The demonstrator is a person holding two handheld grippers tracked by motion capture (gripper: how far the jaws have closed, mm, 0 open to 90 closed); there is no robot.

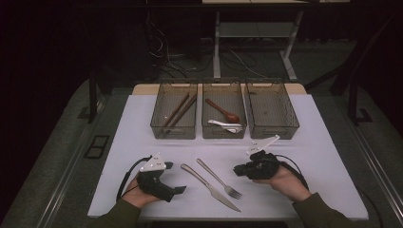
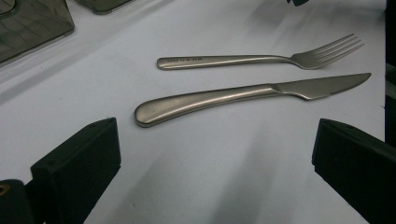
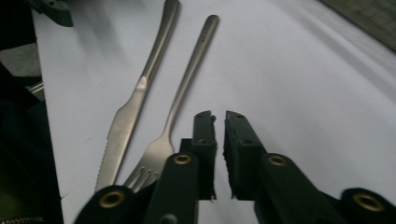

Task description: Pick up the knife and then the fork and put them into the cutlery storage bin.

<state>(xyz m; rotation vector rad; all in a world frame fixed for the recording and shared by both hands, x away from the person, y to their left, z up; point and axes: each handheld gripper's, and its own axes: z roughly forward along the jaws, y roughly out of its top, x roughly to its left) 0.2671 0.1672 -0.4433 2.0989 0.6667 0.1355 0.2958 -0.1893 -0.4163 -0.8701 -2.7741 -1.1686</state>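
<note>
Dim room behind, cables and desk legs on the floor; nearer, a white table (image 1: 313,156) carrying three smoked bins in a row along its far edge — left bin (image 1: 174,110) with brown chopsticks (image 1: 180,110), middle bin (image 1: 224,110) with a brown spoon (image 1: 222,110) and a pale spoon (image 1: 225,125), right bin (image 1: 271,110) apparently bare; seemingly sorted one kind to a bin, so probably meant for the cutlery not yet put away. Out on the open white surface, well short of the bins: fork (image 1: 220,178) and knife (image 1: 209,187), side by side and close, handles toward the bins, tines and blade toward the person, lying between the two hands. Left gripper (image 1: 177,190) resting low beside the knife, jaws spread wide with nothing between them, aimed across at the knife handle (image 2: 201,100) — held back, likely waiting its turn. Right gripper (image 3: 219,122) down just beside the fork's tines (image 3: 144,175), jaws drawn nearly together on no object, tips over bare table; fork untouched, so apparently a lining-up rather than a grasp; reopening needed before any pick.
</note>
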